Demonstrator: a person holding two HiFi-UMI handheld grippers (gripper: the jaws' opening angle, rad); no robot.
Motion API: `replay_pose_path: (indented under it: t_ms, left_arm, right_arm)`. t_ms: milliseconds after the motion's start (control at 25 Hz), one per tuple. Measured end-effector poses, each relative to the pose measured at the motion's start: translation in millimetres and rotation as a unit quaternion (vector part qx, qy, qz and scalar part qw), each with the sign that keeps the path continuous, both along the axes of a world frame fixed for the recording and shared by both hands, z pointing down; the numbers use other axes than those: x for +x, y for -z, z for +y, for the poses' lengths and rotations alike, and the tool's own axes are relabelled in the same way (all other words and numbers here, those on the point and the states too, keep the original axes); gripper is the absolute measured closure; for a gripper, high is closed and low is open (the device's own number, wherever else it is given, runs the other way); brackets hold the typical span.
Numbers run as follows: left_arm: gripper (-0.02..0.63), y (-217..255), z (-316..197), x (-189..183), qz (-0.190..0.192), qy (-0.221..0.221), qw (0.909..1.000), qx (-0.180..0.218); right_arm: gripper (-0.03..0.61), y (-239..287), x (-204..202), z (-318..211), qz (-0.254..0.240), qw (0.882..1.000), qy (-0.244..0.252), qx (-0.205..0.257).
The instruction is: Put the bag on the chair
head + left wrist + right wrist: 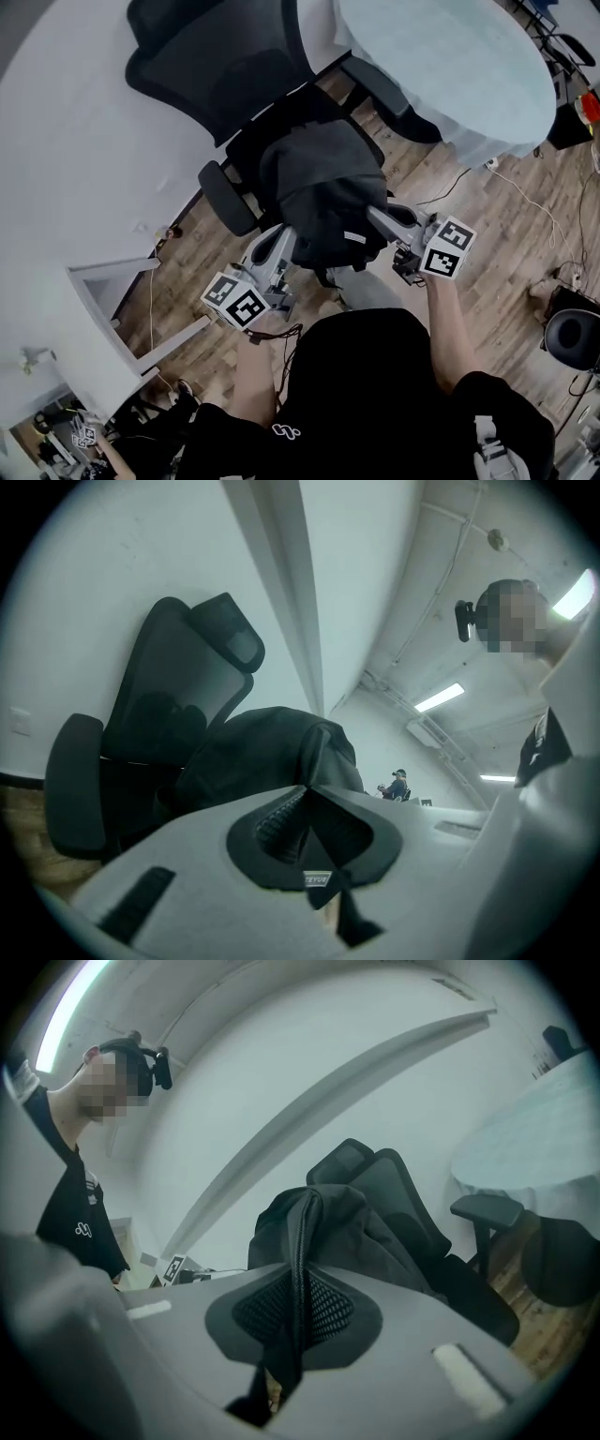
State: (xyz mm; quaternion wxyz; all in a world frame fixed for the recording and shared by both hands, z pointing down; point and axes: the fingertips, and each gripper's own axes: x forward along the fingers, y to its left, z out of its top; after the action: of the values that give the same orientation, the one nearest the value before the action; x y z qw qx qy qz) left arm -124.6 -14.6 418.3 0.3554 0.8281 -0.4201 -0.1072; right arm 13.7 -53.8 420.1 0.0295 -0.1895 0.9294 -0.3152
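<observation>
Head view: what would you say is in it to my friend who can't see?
Two handheld grippers, the left gripper and right gripper, each pinch a dark bag and hold it over the seat of a black office chair. A round pale table stands beside the chair.

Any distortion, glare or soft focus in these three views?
Head view: evenly lit, sharp; the dark grey fabric bag barely separates from the black mesh office chair. Left gripper view: strong fisheye, black corners, ceiling strip lights blown out. Right gripper view: same fisheye, a strip light glaring top left.
</observation>
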Motion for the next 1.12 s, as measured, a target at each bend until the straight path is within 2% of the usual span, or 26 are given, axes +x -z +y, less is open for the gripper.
replay_pose_path:
  t_ms: [120, 400, 600, 880, 1000, 1120]
  left_arm:
    - [0.604, -9.1, -18.0, -0.3, -0.011, 0.005, 0.9999, -0.009]
    - [0.604, -5.3, -14.7, -1.4, -0.023, 0.012, 0.9996, -0.013]
    - [0.604, -40.2, -67.7, -16.3, -0.027, 0.003, 0.9978, -0.06]
    - [0.604, -116.9, -117.5, -33.8, -0.033, -0.021, 0.989, -0.142]
    - [0.604, -136.1, -141.2, -28.6, -0.008, -0.041, 0.9869, -0.156]
    - [0.604, -146.0, -164.6, -18.5, 0.008, -0.057, 0.9858, -0.158]
  right_arm:
    - [0.546, -8.6, 1.2, -17.7, -0.004, 1.0, 0.009, -0.009]
    - [0.546, -5.1, 2.3, -11.5, -0.017, 0.999, 0.026, -0.01]
    - [0.546, -42.0, -11.1, -61.1, -0.009, 0.998, 0.024, -0.056]
    - [0.546, -117.6, -24.9, -88.9, 0.013, 0.988, -0.013, -0.151]
    - [0.546, -141.3, -21.6, -109.1, 0.01, 0.983, -0.048, -0.178]
    - [0.546, -155.1, -12.1, -131.7, 0.02, 0.979, -0.077, -0.186]
